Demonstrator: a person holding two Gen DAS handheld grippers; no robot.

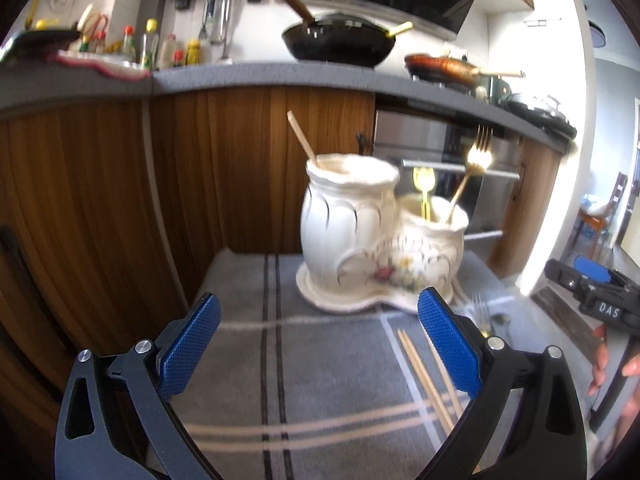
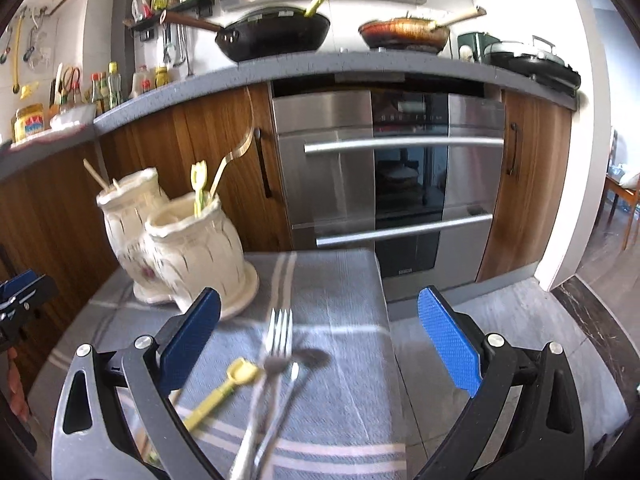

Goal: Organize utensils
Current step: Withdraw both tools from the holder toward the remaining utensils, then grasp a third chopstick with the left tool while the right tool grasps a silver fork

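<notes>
Right tool (image 2: 320, 334), gaping wide and empty, is hovering over the fork (image 2: 276, 344) directly ahead; closing squarely across its handle is advisable.

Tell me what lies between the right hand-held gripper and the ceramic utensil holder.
Right wrist view: only bare striped cloth separates the right hand-held gripper from the ceramic utensil holder; the silver fork lies nearer, between the open fingers.
</notes>
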